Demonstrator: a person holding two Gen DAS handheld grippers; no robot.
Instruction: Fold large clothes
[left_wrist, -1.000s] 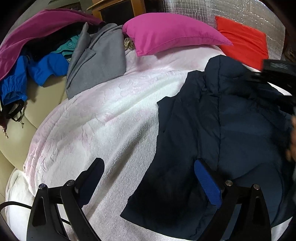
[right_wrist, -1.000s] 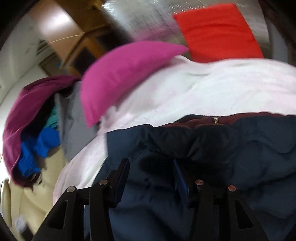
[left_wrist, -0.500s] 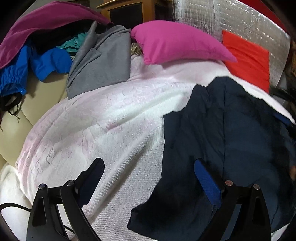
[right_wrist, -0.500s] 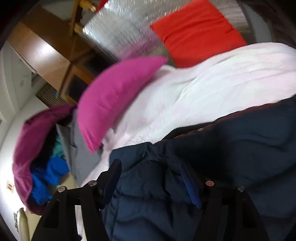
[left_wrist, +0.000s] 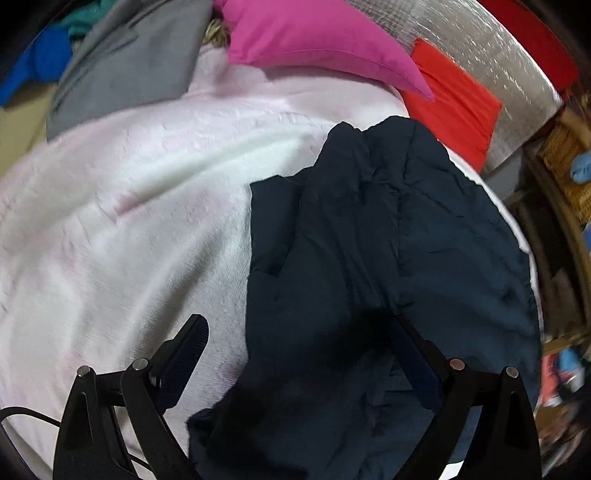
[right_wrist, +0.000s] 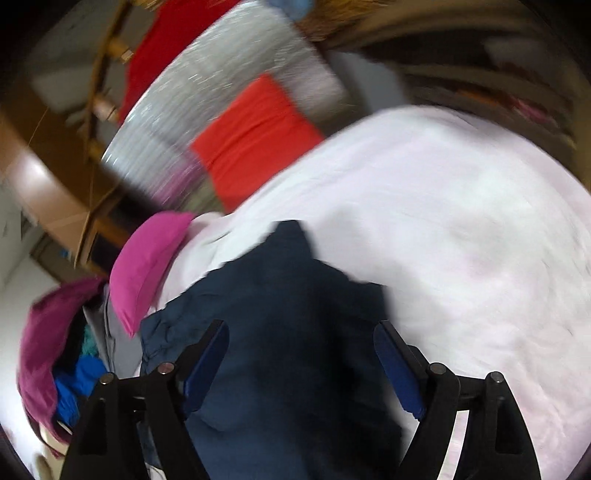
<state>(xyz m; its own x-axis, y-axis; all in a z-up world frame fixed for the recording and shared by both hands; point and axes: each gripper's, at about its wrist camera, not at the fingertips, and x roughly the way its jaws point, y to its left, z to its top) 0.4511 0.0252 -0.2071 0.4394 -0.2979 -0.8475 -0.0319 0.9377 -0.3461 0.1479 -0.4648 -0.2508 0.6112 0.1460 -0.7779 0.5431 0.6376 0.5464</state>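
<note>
A dark navy padded jacket (left_wrist: 388, 240) lies folded on a white-pink blanket (left_wrist: 129, 221) covering the bed. My left gripper (left_wrist: 299, 354) is open above the jacket's near left edge, with its right finger over the fabric. In the right wrist view the same jacket (right_wrist: 280, 314) lies below my right gripper (right_wrist: 301, 358), which is open and empty with both blue pads apart over the fabric. That view is motion-blurred.
A magenta pillow (left_wrist: 321, 40) and a red cushion (left_wrist: 454, 107) lie at the bed's head against a silver quilted board (left_wrist: 491, 62). A grey garment (left_wrist: 125, 66) and blue clothes (left_wrist: 33, 62) are piled at far left. Wooden furniture (right_wrist: 44, 173) stands beyond.
My right gripper opened wide and pulled back from the jacket, swinging rightward. The left gripper's view shifted right and closer over the jacket. The jacket now lies more compact.
</note>
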